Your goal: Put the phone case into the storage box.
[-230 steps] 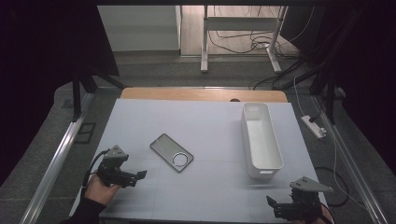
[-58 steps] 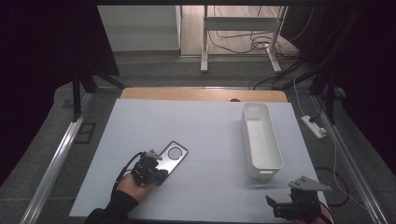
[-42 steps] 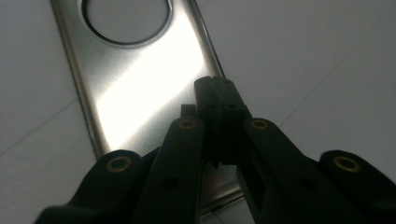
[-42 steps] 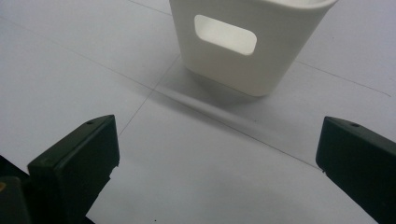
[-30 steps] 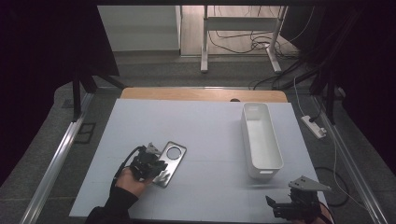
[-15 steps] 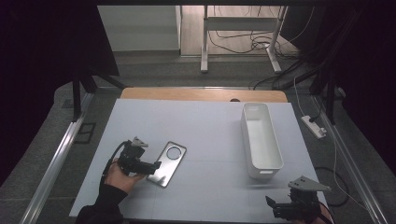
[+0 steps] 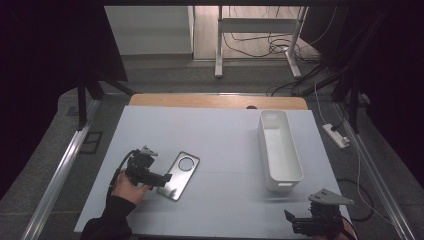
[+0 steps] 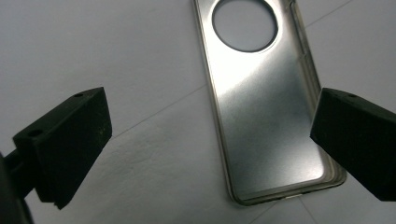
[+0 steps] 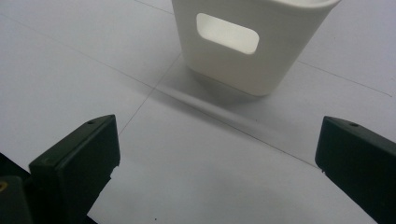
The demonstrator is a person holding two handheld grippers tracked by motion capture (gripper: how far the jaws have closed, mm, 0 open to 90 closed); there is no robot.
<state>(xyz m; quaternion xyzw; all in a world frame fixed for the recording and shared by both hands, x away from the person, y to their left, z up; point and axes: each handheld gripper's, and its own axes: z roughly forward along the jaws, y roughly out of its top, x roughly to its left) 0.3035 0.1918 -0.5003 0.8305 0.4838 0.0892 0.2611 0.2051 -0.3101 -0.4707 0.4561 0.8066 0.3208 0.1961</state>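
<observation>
Two tools, both agape | left tool [image 7: 161, 178] — jaws just opened, nothing pinched — at the near end of the flat silver metal phone-back plate [image 7: 179, 175] on the white counter [image 7: 225, 150] | plate's long axis runs away from it | right tool [image 7: 300, 222] far off, idle

A pale grey tabletop [image 7: 220, 135], and flat on it near the front left lies a metal phone case [image 7: 178, 175], round hole facing away; over at the right stands a long white bin [image 7: 279, 150]
</observation>
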